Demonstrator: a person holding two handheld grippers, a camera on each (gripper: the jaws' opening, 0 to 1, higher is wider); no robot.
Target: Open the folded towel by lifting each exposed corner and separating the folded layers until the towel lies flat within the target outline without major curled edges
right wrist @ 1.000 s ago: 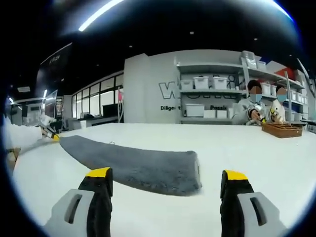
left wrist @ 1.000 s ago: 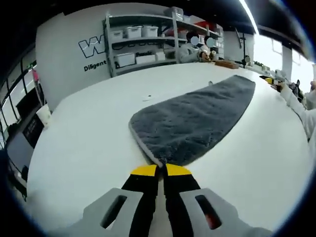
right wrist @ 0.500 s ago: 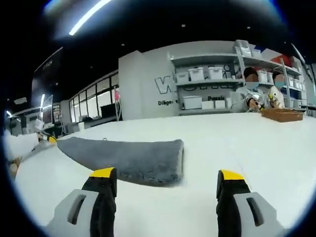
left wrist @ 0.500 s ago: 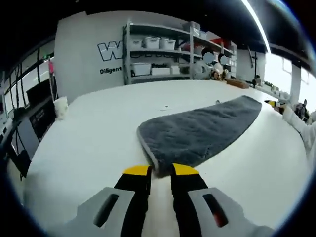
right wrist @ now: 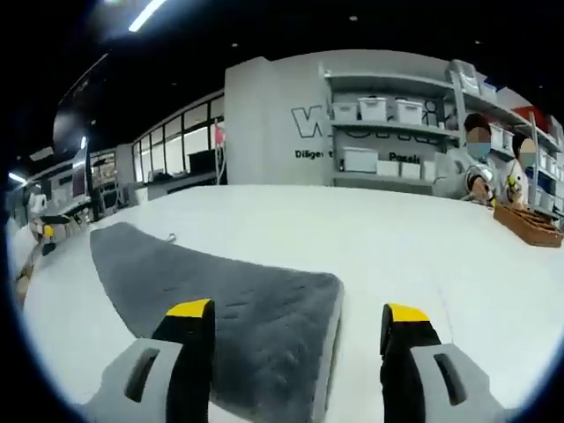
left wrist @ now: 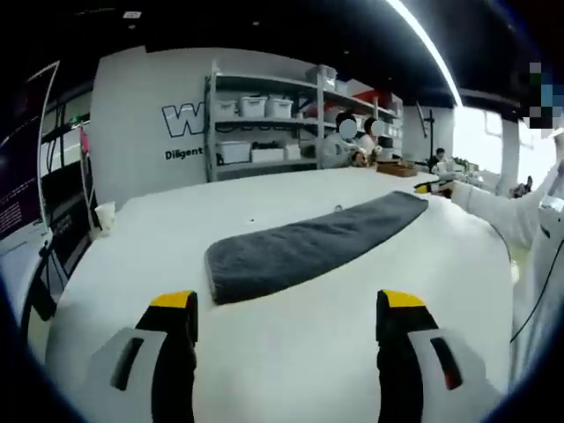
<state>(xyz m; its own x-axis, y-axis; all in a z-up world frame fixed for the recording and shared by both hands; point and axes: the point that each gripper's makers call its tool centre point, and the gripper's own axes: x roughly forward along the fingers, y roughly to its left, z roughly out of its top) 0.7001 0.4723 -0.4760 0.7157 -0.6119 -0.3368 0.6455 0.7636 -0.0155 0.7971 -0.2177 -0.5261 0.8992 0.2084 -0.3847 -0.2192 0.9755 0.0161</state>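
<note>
Spreading across both views, the white surface (left wrist: pixel 291 352) is the largest thing, and it carries the grey towel (left wrist: pixel 304 242), which lies on it as a long folded strip. Behind the surface stands a grey wall with dark lettering (left wrist: pixel 181 132), and beside it a metal shelf unit (left wrist: pixel 264 123) holds several white bins. Two people sit at the far edge of the surface near the shelves, and close to them a brown tray (right wrist: pixel 529 227) rests on the surface. In the left gripper view a white sleeve (left wrist: pixel 493 207) reaches toward the far end of the towel. The left tongs (left wrist: pixel 289 304) are released, the two yellow-tipped jaws stand wide apart above the bare surface, a little short of the near end of the towel and not touching it. The right tongs (right wrist: pixel 298 313) are also released and wide; the left jaw is over the grey pile, the right jaw over the white surface, and the light-edged end of the towel (right wrist: pixel 333 317) lies between them.
</note>
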